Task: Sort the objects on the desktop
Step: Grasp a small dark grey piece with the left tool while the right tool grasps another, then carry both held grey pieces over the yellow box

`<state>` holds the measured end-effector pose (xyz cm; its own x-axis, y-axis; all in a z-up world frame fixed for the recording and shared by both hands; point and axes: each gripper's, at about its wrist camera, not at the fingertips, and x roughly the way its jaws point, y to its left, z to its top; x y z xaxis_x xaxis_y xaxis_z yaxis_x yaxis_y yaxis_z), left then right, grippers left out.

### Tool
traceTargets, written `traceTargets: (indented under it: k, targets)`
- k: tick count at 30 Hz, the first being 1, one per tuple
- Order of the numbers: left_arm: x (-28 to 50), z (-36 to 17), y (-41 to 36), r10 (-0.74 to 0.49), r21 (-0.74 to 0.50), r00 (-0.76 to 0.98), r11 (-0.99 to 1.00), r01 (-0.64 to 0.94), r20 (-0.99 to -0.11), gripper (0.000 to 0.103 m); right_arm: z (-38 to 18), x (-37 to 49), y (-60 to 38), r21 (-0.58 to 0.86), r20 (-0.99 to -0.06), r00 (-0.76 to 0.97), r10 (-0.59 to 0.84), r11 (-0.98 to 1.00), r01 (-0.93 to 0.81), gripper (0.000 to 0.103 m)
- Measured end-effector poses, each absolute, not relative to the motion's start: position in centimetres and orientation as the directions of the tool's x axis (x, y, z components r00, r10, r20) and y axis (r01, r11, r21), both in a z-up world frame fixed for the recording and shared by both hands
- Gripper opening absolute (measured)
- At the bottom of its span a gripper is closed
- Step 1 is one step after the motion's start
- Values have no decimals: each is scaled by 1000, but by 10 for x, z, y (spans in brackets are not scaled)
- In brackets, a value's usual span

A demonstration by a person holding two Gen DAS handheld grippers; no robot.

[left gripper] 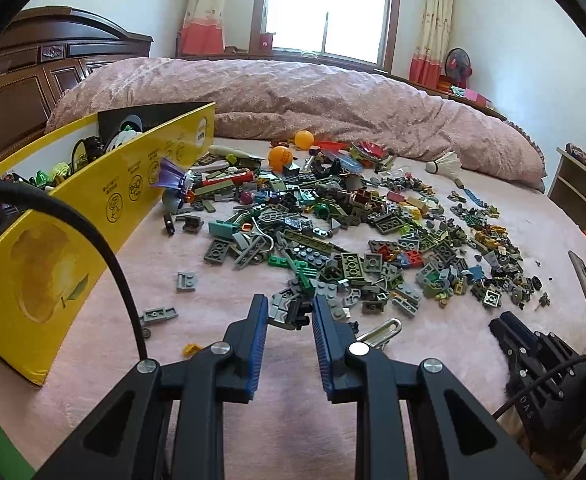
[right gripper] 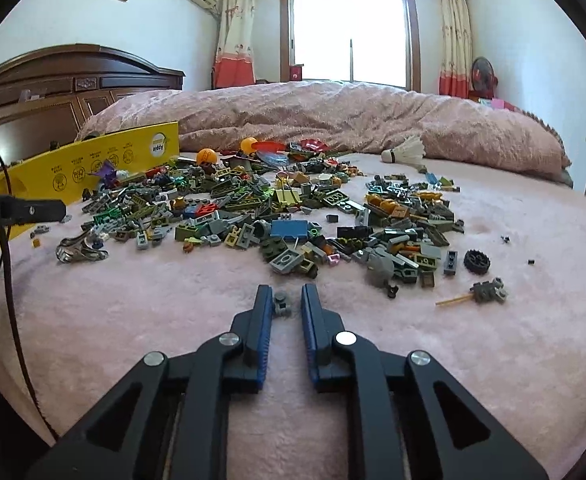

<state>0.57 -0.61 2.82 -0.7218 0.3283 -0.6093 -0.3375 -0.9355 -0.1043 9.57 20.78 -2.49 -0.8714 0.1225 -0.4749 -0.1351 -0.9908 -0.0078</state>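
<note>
Your right tool (right gripper: 287,300) sits nearest the lens, its two blue-padded fingers (right gripper: 263,344) set narrow around one small grey brick (right gripper: 283,304). That brick lies on the pink bed (right gripper: 133,320) just beside the finger on the left of the picture, with a clear gap to the other, so nothing is gripped.

Your left tool (left gripper: 290,312) is also narrow. One clump of dark and grey bricks (left gripper: 295,314) fills the space between its tips at the near edge of the pile, and you cannot tell from this view whether the pads press on it.

Beyond both tools, one broad pile of bricks (right gripper: 293,208) spreads across the middle of the bed, far too many to count. Among them you can pick out:
- one large blue brick (right gripper: 289,229)
- one black toothed wheel (right gripper: 477,261) at the near right edge
- one purple winged piece (left gripper: 171,174) touching the box

One yellow cardboard box (left gripper: 73,240) stands along the left of the pile, with some bricks and other pieces already inside. Two orange balls (left gripper: 281,157) lie at the far side of the pile, near each other. One white shuttlecock (left gripper: 447,163) rests to the right of them, against the one rumpled pink quilt (left gripper: 313,96).
</note>
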Motion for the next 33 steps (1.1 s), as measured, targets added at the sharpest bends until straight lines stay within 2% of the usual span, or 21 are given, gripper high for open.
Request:
traceTargets:
  k: [3,6,23,33]
  targets:
    - [9,31,-3,328,-100,-724,-935,-341,-607,23,-24,95,208,-12,-480,-869,118,-992,-128,15]
    - [12,34,-2,328,-96,-727,-935,-342,-604,23,-23,95,208,-12,-480,-871,108,-993,-116,9]
    - [27,54,-21,272,-74,-779,-957,-281,-564,23,-5,112,186,-51,-440,-896,49,-998,-30,9]
    - [25,70,-52,185,-76,-817,-982,-171,-547,23,21,113,151,-24,-448,-888,-103,-992,127,9]
